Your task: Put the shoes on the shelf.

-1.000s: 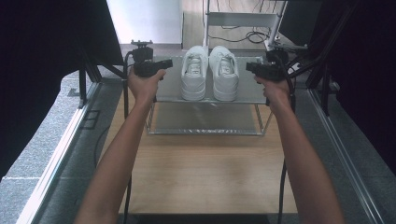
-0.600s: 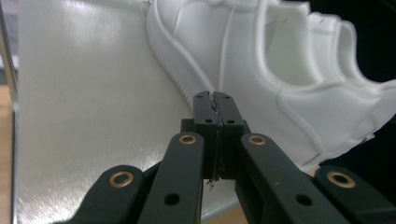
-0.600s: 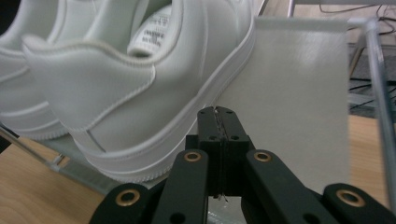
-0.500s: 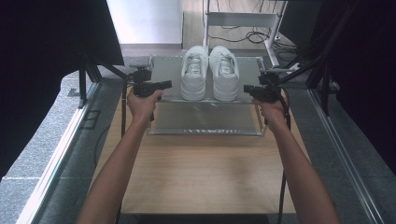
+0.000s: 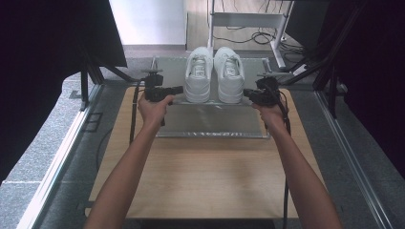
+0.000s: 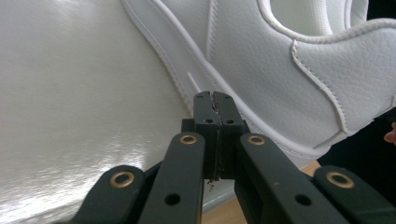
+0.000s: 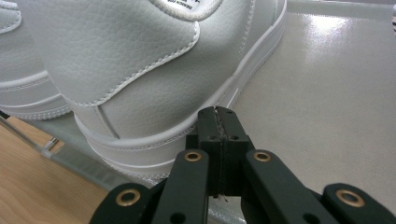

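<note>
A pair of white pebbled-leather sneakers (image 5: 214,74) with white stitching and white rubber soles is seen on a silver-grey brushed metal tray (image 5: 210,121). The tray is carried by a pale wood-grain table top (image 5: 205,176). Both two-jaw grippers (image 6: 215,105) (image 7: 219,121) are matt black, dotted with brass-coloured rivets.
</note>
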`<state>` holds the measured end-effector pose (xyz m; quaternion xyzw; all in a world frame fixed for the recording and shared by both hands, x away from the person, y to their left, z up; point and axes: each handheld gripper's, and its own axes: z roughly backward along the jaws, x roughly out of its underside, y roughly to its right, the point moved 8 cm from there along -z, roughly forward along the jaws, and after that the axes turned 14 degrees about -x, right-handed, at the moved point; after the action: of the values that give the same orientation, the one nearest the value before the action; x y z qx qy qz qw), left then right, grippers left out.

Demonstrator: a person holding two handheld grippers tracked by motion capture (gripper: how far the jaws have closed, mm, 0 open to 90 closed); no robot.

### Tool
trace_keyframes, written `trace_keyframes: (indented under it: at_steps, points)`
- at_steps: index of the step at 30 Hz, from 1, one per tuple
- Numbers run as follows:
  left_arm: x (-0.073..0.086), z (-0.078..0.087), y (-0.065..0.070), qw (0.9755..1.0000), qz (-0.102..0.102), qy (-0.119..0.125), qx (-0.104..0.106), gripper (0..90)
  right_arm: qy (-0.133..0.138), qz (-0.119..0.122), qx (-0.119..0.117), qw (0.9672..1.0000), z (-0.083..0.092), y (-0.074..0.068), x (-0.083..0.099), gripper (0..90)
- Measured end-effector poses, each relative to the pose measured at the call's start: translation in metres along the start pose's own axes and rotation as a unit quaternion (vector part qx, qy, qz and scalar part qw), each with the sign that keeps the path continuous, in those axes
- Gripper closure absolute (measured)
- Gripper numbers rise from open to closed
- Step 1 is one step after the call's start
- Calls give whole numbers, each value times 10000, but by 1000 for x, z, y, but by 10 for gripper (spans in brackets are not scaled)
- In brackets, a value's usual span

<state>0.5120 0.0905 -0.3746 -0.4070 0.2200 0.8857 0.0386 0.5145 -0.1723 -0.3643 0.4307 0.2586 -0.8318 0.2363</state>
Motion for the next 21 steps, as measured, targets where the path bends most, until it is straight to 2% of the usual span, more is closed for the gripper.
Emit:
trace_keyframes:
  at_steps: [3, 6, 9, 12, 14, 16, 18, 21]
  points:
    - [-1, -2, 2, 10000, 48, 22, -42, 899, -7, 26, 66, 10000, 0, -1, -1, 899]
    - [-1, -2, 2, 10000, 91, 6, -27, 899, 25, -16, 10, 10000, -1, -2, -2, 899]
    - [-2, -2, 3, 9999, 108, 23, -98, 899, 35, -14, 25, 10000, -2, -2, -2, 900]
    - [-1, -5, 8, 9999, 162, -14, -22, 899, 34, -67, -72, 9999, -3, -4, -2, 900]
    - [0, -8, 14, 9999, 167, -19, 12, 899, 23, -53, -131, 9999, -6, -9, -1, 900]
    - [1, -9, 15, 9999, 136, -13, -52, 899, 16, -56, -152, 9999, -7, -12, -2, 900]
    - [0, -9, 15, 9999, 106, 35, -102, 899, -8, 31, 16, 10000, -9, -14, -2, 900]
    - [2, -8, 15, 9999, 94, 31, -45, 897, -35, 32, -57, 10000, -7, -13, -1, 899]
